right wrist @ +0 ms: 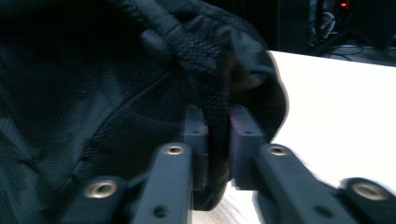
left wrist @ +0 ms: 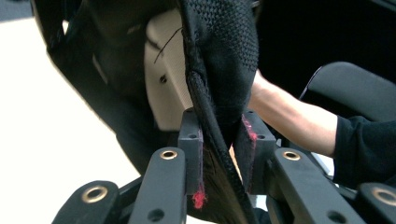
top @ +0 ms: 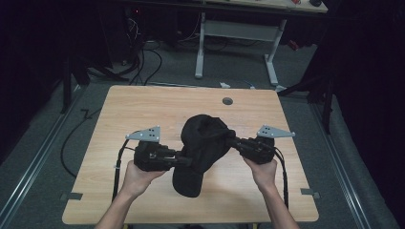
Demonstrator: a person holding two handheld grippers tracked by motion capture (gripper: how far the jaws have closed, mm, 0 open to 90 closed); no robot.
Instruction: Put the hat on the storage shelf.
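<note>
A black cap [top: 203,143] hangs between the two tools over the middle of the wooden table [top: 143,105], a little nearer the near edge than the far one. Its long axis runs from far to near: the rounded crown sits toward the far edge, and the brim [top: 187,183] points at the near edge, drooping down toward the tabletop (whether it touches the wood cannot be told from above).

The left tool [top: 184,160] comes in from the left edge's side and is clenched on the cap's lower left rim. In the left gripper view the left tool [left wrist: 219,154] has a stitched seam of black mesh pinched between its red-smeared pads [left wrist: 246,135], with the fabric rising straight up out of the jaws. The right tool [top: 232,141] reaches in from the right edge's side and is clamped on the cap's upper right side. In the right gripper view the right tool [right wrist: 217,140] is closed on a folded band of woven cloth.

Each tool is held from below by a hand, left hand [top: 136,176] and right hand [top: 261,171]. A forearm and dark sleeve [left wrist: 364,149] show behind the cap in the left gripper view. The cap's inside is mostly in shadow, and the right gripper view is blurred, so its finer stitching is hard to read. The cap's underside is hidden from above.
</note>
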